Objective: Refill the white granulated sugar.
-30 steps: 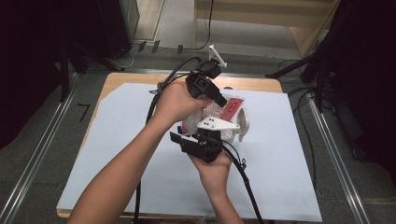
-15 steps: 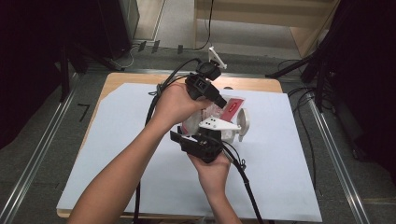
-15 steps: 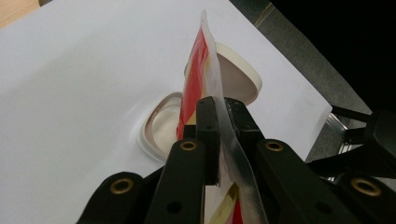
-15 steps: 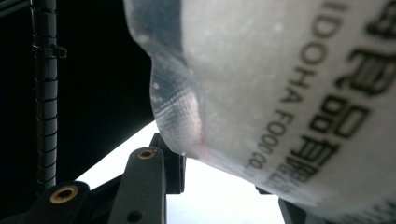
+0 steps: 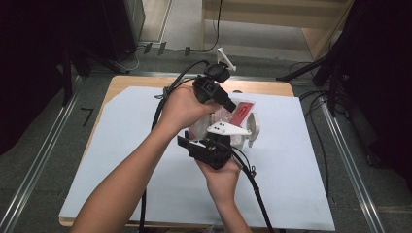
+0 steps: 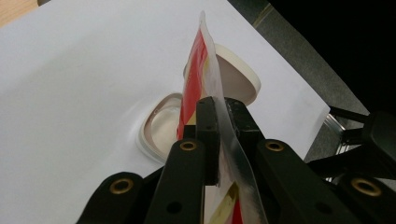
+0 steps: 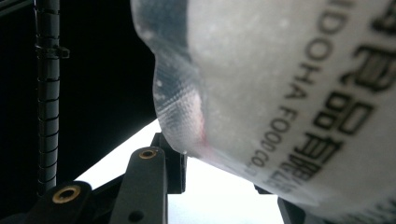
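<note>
Left tool (image 6: pixel 219 140) clamped on the flat top seam of a clear plastic pouch with a red printed panel (image 5: pixel 228 116); seam pinched edge-on between the two black jaws, as seen in the left gripper view. Right tool (image 7: pixel 219 186) clamped on the bulging lower body of the same pouch; clear film with black lettering pressed between the jaws in the right gripper view. Jaws of the right tool set wider than those of the left, spread around the filled part of the bag.

Pouch held above the tabletop (image 5: pixel 145 184), lifted clear of the white sheet that covers it, near the middle and somewhat toward the far edge. Left tool at the upper, far end of the pouch; right tool at the lower, near end.

Two shallow white plastic dishes located on the sheet below the pouch: a rounded-square dish (image 6: pixel 156 133) directly beneath, and an oval dish (image 6: pixel 238 77) just beside it, toward the right edge of the tabletop. Whether the two dishes touch: not discernible.

Black cables trailing from both tools toward the near and far edges.
</note>
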{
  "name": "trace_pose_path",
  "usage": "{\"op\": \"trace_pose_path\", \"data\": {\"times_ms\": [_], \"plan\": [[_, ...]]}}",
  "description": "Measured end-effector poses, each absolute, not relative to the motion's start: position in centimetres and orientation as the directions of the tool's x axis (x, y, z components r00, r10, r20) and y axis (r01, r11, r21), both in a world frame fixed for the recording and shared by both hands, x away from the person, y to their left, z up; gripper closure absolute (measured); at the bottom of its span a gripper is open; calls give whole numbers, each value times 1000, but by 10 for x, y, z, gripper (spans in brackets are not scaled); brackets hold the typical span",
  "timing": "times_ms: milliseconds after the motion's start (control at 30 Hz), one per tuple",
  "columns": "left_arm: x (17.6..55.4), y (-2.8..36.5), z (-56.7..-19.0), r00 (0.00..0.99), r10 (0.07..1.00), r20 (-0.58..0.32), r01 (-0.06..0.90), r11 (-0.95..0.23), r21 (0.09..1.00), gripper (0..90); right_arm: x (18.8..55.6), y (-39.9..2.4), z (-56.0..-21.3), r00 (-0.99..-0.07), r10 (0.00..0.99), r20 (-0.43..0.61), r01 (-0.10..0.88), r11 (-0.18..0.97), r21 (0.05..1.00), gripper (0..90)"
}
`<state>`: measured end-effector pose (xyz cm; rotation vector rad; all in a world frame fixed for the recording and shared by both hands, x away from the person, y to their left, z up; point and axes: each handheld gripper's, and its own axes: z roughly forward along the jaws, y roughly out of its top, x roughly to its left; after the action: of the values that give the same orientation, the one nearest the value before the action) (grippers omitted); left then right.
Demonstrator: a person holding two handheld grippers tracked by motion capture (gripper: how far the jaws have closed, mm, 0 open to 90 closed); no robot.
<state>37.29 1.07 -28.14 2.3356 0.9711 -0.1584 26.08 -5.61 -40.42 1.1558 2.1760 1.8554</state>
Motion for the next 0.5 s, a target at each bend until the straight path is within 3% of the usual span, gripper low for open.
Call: {"op": "trace_pose_path", "data": {"times_ms": [500], "plan": [[371,14,-280,731,605,-318,674,-561,481,857,260,-54,-404,-723,561,404,489,2,872,638]]}}
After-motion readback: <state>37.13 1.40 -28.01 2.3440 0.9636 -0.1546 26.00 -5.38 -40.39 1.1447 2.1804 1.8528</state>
